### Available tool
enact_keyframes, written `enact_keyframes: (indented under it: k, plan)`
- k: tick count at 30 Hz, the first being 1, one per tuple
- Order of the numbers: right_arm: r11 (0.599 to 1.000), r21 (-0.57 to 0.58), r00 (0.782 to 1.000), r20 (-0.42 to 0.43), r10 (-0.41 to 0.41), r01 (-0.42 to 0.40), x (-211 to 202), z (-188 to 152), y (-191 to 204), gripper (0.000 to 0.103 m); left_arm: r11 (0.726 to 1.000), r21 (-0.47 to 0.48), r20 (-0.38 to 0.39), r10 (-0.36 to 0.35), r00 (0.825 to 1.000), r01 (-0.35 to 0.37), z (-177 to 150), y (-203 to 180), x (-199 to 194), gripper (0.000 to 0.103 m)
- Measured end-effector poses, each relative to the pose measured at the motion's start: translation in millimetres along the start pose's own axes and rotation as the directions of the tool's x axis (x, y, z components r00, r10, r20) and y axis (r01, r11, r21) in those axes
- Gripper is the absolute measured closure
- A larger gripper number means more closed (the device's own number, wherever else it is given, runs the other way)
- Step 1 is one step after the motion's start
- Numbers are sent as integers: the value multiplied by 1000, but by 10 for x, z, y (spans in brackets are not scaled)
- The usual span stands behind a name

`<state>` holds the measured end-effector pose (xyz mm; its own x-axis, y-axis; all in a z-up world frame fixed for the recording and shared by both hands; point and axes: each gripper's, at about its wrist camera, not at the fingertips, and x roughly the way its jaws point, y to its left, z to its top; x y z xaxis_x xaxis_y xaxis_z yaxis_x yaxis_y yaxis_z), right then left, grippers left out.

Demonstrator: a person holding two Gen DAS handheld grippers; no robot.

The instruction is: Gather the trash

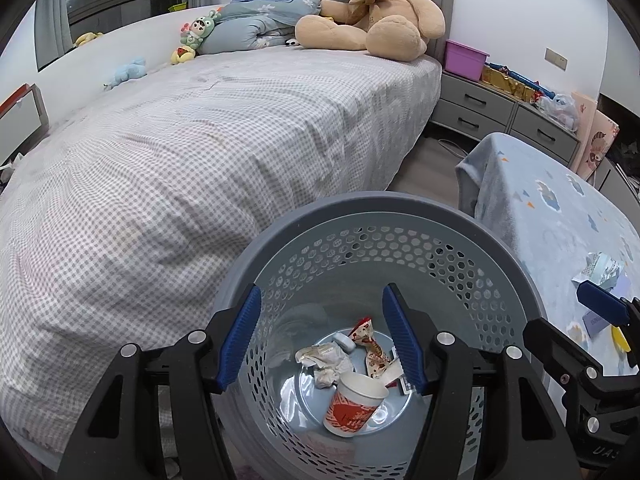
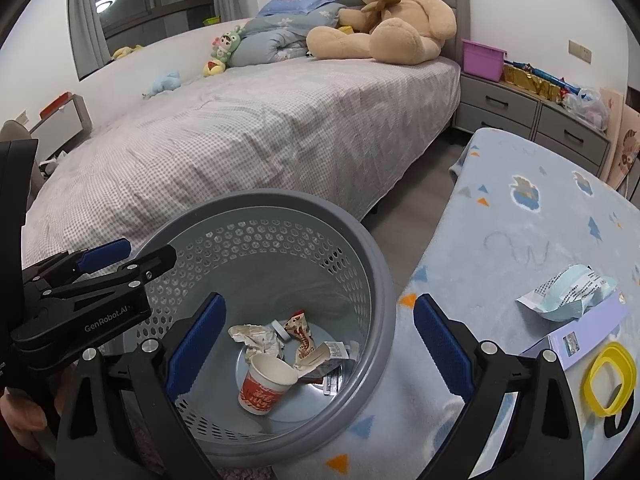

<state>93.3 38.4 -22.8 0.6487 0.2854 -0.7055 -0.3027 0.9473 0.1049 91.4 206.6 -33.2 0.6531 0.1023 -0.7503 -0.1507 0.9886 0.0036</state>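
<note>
Bedroom, bed (image 1: 200, 152) behind; grey bin (image 2: 384, 280) beside the blanket-covered counter (image 2: 520, 220) holds a paper cup (image 1: 352, 408) and wrappers. Left gripper (image 1: 320, 336) released, empty; right gripper (image 2: 316, 344) released (next: probably reach the mask packet (image 2: 568, 292), pinching centrally).

The left gripper (image 1: 322, 330) hangs over a round grey basket (image 1: 496, 248) with its blue fingers (image 1: 242, 336) apart and nothing between them. Down in the basket lie a red and white paper cup (image 1: 354, 404) on its side, crumpled paper (image 1: 326, 362) and a red wrapper (image 1: 370, 344). A big teddy bear (image 1: 376, 12) sits on the checked bed (image 1: 180, 152).
</note>
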Motion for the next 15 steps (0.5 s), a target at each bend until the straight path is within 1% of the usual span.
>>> enact_keyframes:
  k: [15]
  plan:
    - [1000, 1, 1000, -1, -3, 3, -18, -21, -21, 10, 1000, 0, 1, -1, 1000, 1, 5, -1, 2, 42]
